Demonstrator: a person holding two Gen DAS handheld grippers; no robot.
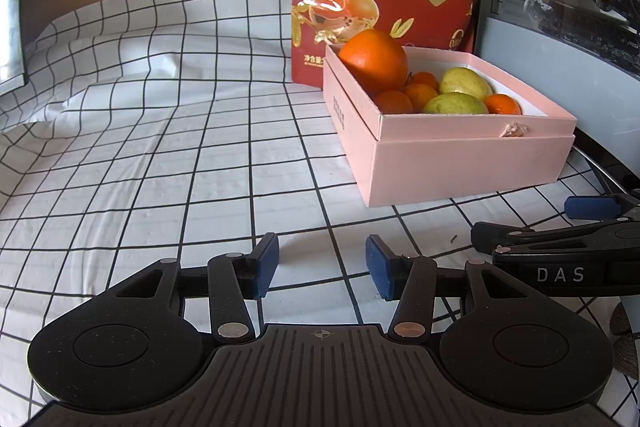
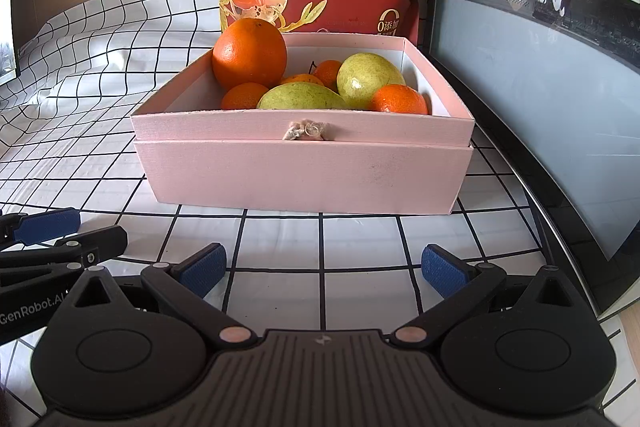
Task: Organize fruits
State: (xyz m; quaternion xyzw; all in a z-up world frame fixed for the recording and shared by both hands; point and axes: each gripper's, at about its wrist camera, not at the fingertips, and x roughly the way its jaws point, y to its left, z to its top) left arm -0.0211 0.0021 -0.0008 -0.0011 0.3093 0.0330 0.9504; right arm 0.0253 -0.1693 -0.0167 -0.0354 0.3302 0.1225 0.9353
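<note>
Fruit: we see the big orange (image 2: 249,53), two pears and the small tangerines all lying in the pink box (image 2: 304,179) on the checked counter (image 1: 160,167).
Right gripper (image 2: 323,269): our jaws are spread and empty; the box sits straight ahead, broadside to them.
Left gripper (image 1: 322,265): jaws likewise spread, nothing between; the box lies ahead and off to their right.
Nearer hand: we judge the right, for any reach into the box.
Loose fruit: none visible outside the box.
</note>
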